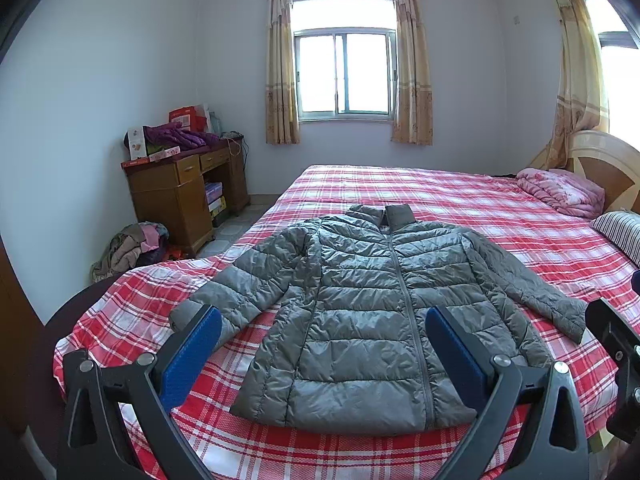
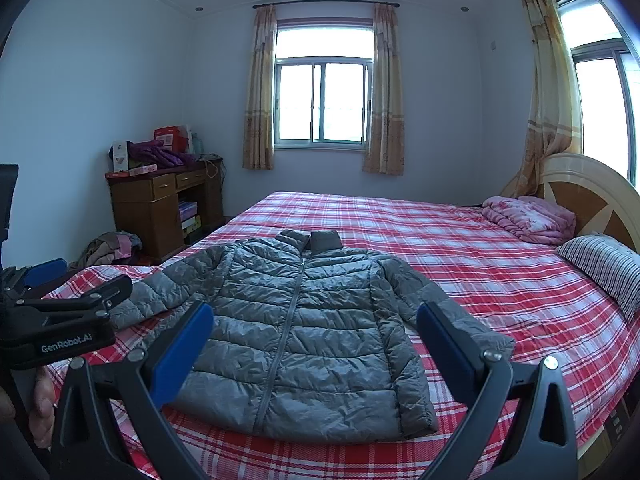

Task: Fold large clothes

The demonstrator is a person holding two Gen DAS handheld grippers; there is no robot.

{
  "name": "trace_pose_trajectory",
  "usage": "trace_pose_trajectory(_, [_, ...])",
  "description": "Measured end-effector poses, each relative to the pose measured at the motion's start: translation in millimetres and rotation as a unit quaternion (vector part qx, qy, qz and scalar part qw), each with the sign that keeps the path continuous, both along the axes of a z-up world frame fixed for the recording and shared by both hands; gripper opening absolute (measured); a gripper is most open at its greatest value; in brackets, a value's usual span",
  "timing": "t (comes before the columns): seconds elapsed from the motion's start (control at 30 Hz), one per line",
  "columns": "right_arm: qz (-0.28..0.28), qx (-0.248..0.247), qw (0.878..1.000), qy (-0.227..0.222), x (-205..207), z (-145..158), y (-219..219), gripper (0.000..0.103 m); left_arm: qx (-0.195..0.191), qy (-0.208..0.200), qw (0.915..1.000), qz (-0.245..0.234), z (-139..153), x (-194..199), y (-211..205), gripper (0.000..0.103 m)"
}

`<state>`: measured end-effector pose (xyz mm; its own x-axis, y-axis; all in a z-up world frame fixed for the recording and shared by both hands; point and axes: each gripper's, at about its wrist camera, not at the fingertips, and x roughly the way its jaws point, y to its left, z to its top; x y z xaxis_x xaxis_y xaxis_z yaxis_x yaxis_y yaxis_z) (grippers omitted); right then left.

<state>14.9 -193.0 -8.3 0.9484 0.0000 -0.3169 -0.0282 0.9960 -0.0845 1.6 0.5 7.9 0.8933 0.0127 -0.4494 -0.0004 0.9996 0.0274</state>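
A grey quilted puffer jacket (image 1: 360,312) lies flat, zipped, front up, on the bed with both sleeves spread out; it also shows in the right wrist view (image 2: 296,332). My left gripper (image 1: 324,332) is open and empty, held above the jacket's hem, blue pads wide apart. My right gripper (image 2: 316,328) is open and empty too, above the hem and right sleeve. The left gripper's body (image 2: 60,320) shows at the left edge of the right wrist view; the right gripper's body (image 1: 616,344) shows at the right edge of the left wrist view.
The bed has a red and white plaid sheet (image 1: 460,208). A folded pink quilt (image 2: 528,216) and a striped pillow (image 2: 608,268) lie by the headboard at the right. A wooden desk (image 1: 180,196) piled with things and a clothes heap (image 1: 132,248) stand left.
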Motion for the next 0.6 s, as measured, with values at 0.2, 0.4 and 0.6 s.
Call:
trace_pose_trajectory(0.2, [0.000,0.000,1.000,0.001,3,-5,2,0.103,0.000,0.002,1.0000,0.000,0,1,0,0.102])
trace_pose_trajectory(0.4, [-0.001,0.002,1.000,0.005,5,-10,2,0.103,0.002,0.010,0.9999,0.004,-10,7,-1,0.102])
trace_pose_trajectory(0.6, [-0.020,0.007,0.999,0.025,24,-24,-17,0.103,0.012,0.033,0.9992,0.018,-40,34,5,0.102])
